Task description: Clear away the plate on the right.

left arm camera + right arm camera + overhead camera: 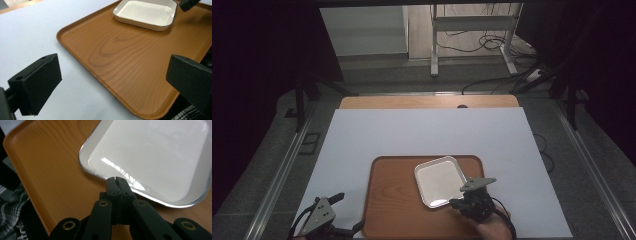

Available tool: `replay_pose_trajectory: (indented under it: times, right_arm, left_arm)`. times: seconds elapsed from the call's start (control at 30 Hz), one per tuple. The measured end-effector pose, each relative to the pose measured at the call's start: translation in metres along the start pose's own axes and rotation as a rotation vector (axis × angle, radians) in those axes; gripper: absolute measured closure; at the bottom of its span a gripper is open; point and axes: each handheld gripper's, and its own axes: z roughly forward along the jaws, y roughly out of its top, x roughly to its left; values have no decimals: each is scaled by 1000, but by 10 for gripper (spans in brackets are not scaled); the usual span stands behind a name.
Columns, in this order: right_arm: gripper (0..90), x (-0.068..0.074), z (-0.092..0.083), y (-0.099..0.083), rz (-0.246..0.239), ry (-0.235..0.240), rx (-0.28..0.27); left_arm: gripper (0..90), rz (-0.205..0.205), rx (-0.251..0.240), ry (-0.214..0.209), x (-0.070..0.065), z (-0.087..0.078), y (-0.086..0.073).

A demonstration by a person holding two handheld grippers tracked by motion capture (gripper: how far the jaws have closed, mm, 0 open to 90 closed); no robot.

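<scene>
A brown wooden tray (392,200) lies on the near part of the white mat, and a shallow white rectangular dish (439,180) rests in its right half. My right gripper (454,202) is at the dish's near rim. In the right gripper view its jaws (116,180) are pressed together, tips touching the rim of the dish (150,157), with nothing seen between them. My left gripper (347,212) hovers off the tray's near left corner. In the left gripper view it (116,75) stands wide open and empty over the tray (120,62), with the dish (147,12) farther off.
The white mat (427,135) covers most of the table, leaving a wooden strip (427,101) bare at the back. Beyond the table are a metal stand (434,50) and floor cables (492,42). Plaid cloth (10,202) shows beside the tray's near edge.
</scene>
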Motion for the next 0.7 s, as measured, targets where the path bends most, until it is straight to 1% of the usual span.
replay_pose_trajectory:
  times: [0.03,0.17,0.2,0.37,0.47,0.53,0.57,0.6,0.7]
  right_arm:
    - [894,0,3,-1,-5,0,16]
    - [895,0,12,0,-8,-7,34]
    - [895,0,14,0,-10,0,36]
    - [894,2,19,5,-22,-10,29]
    - [894,5,27,11,-34,7,26]
    - [894,6,29,13,-40,8,22]
    - [894,8,32,15,-56,5,20]
    - [894,8,33,16,-60,4,20]
    - [894,9,38,18,-65,9,21]
  left_arm:
    - [0,1,1,0,0,0,0]
    - [0,7,4,0,-1,1,0]
    - [0,7,4,0,-1,1,0]
    - [0,9,5,0,-1,1,0]
    - [0,11,8,0,-1,1,1]
    - [0,12,8,0,-1,1,1]
    - [0,12,8,0,-1,1,1]
    - [0,12,8,0,-1,1,1]
    - [0,14,9,0,-1,1,1]
